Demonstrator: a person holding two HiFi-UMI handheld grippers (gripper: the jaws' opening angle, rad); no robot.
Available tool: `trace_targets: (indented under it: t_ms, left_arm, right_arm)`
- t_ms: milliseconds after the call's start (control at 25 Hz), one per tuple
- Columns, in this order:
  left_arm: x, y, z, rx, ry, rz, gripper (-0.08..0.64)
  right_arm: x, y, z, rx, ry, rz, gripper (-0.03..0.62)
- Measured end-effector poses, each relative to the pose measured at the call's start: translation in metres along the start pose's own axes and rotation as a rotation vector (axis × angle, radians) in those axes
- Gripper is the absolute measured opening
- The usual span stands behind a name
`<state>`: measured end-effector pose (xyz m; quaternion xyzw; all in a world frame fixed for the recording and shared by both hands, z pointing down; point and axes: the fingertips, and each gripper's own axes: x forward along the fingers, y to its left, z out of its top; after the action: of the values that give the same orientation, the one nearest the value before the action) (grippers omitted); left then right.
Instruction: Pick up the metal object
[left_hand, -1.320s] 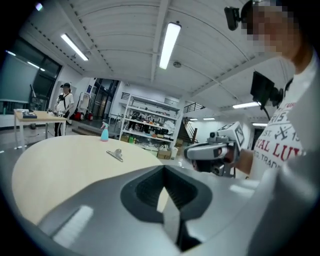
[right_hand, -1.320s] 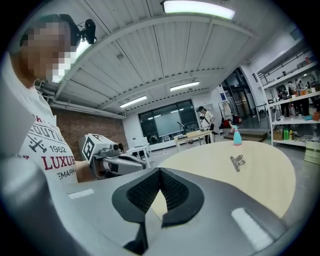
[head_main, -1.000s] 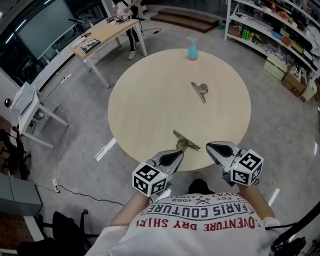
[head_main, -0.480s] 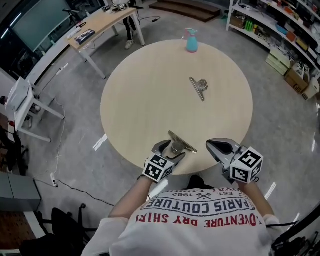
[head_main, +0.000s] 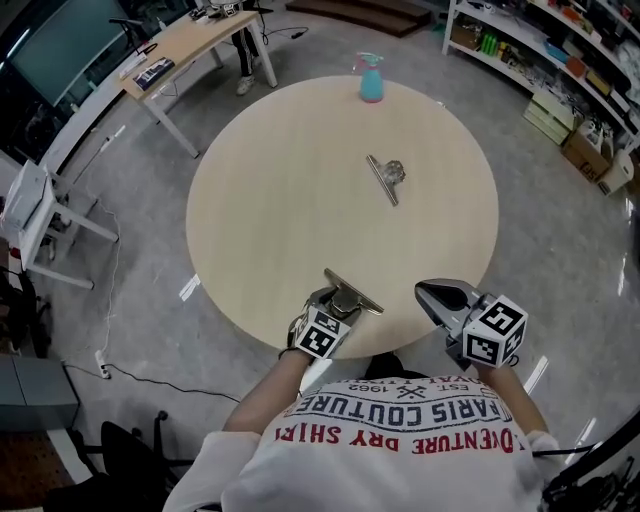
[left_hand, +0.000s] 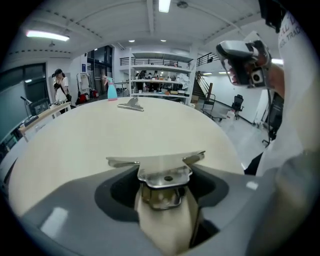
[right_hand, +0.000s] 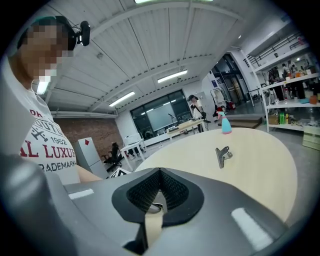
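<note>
A flat metal clip (head_main: 352, 291) lies at the near edge of the round table (head_main: 290, 190). Its looped handle (left_hand: 162, 182) sits between the jaws of my left gripper (head_main: 335, 302), and its long bar lies just ahead of the tips. The jaws are closing on it, with dark gaps still showing on both sides of the handle in the left gripper view. To the right, off the table's near edge, my right gripper (head_main: 432, 295) is shut and holds nothing. A second metal clip (head_main: 385, 178) lies farther out on the table.
A blue spray bottle (head_main: 371, 78) stands at the far rim of the table. A wooden desk (head_main: 185, 45) is at the back left and shelves (head_main: 560, 50) run along the right. Grey floor surrounds the table.
The left gripper has moved forward from just behind the near clip, and its jaws have opened around the clip's handle. The right gripper has hardly moved.
</note>
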<state>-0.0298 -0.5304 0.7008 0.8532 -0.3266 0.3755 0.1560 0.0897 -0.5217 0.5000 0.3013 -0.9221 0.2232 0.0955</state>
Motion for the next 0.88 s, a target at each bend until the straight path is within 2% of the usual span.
trace_targets:
  t_ms: [200, 320, 480, 680, 760, 880]
  left_arm:
    - [-0.001, -0.001, 0.002, -0.003, 0.009, -0.001, 0.288]
    - [-0.011, -0.002, 0.013, -0.036, -0.027, -0.015, 0.287]
    - [-0.059, -0.008, 0.055, -0.068, -0.154, -0.049, 0.287]
    - [-0.163, -0.021, 0.123, -0.077, -0.372, -0.105, 0.287]
    - [-0.186, -0.023, 0.133, -0.063, -0.419, -0.096, 0.287]
    - [-0.198, -0.023, 0.133, -0.025, -0.435, -0.062, 0.287]
  right_arm:
    - [0.0, 0.004, -0.001, -0.007, 0.004, 0.008, 0.002]
    - [0.0, 0.009, 0.002, -0.016, 0.002, 0.012, 0.002]
    - [0.001, 0.015, 0.004, -0.046, 0.012, 0.009, 0.002]
    - [0.0, 0.034, 0.021, -0.101, -0.017, 0.025, 0.002]
    - [0.002, 0.041, 0.026, -0.122, -0.026, 0.032, 0.002]
    - [0.005, 0.05, 0.028, -0.138, -0.031, 0.034, 0.001]
